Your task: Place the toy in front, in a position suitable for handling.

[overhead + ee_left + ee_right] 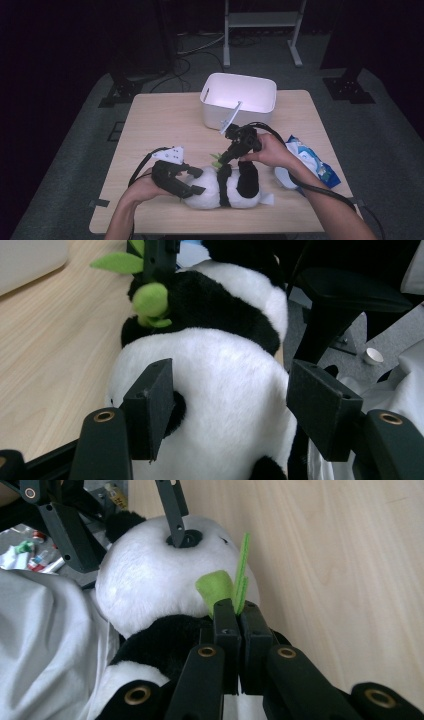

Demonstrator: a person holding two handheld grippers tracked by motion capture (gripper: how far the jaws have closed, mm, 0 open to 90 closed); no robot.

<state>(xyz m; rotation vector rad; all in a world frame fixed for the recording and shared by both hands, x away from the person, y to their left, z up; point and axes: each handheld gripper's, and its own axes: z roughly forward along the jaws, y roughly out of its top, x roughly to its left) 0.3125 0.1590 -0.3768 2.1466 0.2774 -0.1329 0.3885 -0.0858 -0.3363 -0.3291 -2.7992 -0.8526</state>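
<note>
A black and white panda plush lies on its side near the table's front edge, its head to the left. My left gripper is shut on the white head, one pad pressing at the black eye patch and the other on the far side. My right gripper comes down from above the panda's chest. In the right gripper view its jaws stand pressed together on the green bamboo leaf sewn at the panda's chest. The leaf also shows in the left gripper view.
A white plastic bin stands at the back middle of the wooden table. A blue and white wipes packet lies at the right edge beside my right forearm. The left half of the table is bare wood.
</note>
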